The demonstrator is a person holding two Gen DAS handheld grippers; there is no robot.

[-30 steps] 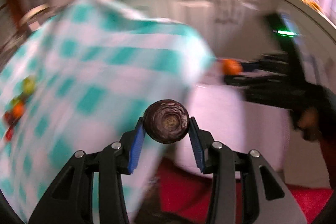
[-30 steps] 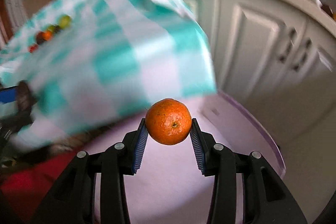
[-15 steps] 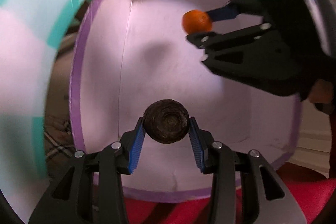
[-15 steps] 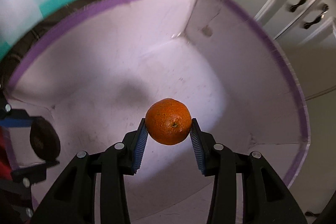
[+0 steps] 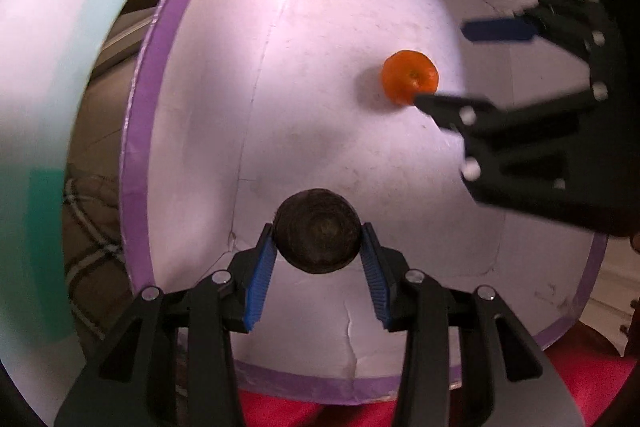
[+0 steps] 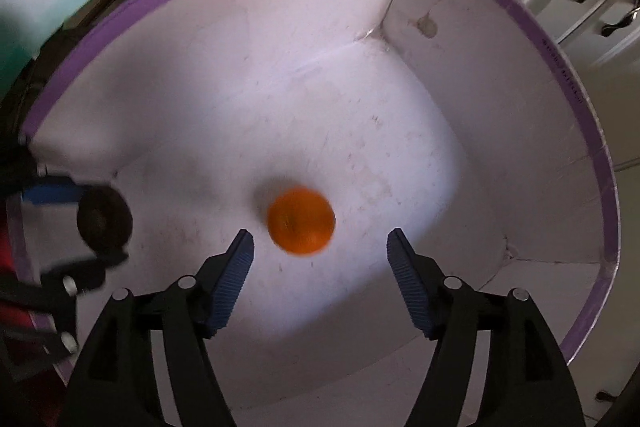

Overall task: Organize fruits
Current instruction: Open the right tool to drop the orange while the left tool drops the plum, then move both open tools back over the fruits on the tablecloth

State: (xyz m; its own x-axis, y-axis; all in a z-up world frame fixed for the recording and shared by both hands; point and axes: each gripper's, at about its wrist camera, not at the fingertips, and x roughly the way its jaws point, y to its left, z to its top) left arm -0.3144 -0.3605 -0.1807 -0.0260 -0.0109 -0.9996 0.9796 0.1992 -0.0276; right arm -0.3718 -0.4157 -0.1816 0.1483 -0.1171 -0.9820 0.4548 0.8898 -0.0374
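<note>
Orange [image 6: 301, 221] lies free in white box [image 6: 500, 99], right gripper [image 6: 320, 259] opening; left gripper [image 5: 318, 259] clenches dark fruit [image 5: 317, 230]

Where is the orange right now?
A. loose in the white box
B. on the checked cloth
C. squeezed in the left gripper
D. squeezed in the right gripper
A: the orange lies loose in the white box, ahead of the right gripper, whose jaws are opening with nothing between them; the left gripper grips a dark fruit instead.
</note>
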